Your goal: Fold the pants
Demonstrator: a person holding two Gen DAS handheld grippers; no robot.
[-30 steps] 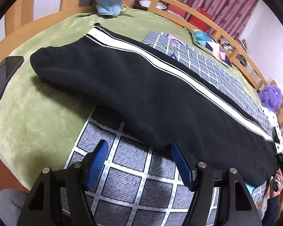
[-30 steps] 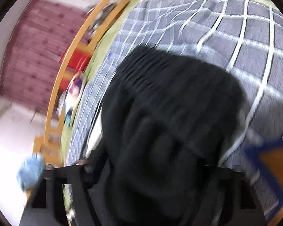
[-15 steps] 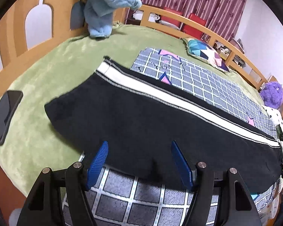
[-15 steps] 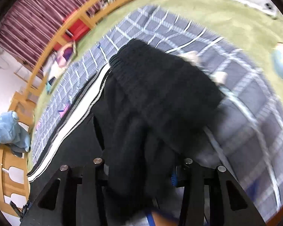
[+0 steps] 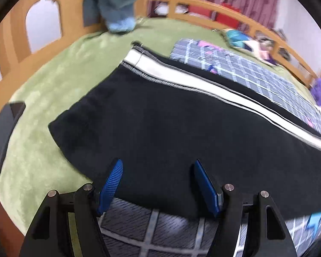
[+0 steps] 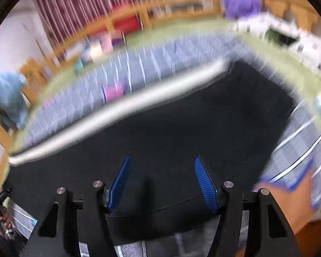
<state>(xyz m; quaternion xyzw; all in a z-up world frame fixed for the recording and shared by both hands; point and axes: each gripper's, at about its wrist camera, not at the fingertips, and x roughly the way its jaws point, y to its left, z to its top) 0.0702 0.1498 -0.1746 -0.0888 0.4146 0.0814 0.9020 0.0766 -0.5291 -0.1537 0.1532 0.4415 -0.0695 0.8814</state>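
Green bedspread [image 5: 53,81], phone [image 5: 4,132] beside pants [image 5: 160,128]

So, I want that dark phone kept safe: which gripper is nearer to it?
Left. The left gripper hangs open over the black pants' near edge, with the phone on the green blanket off to its left. The right gripper, also open, shows no phone in its view.

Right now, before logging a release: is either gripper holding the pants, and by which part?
Neither. Left gripper and right gripper are both open, empty, above the black pants.
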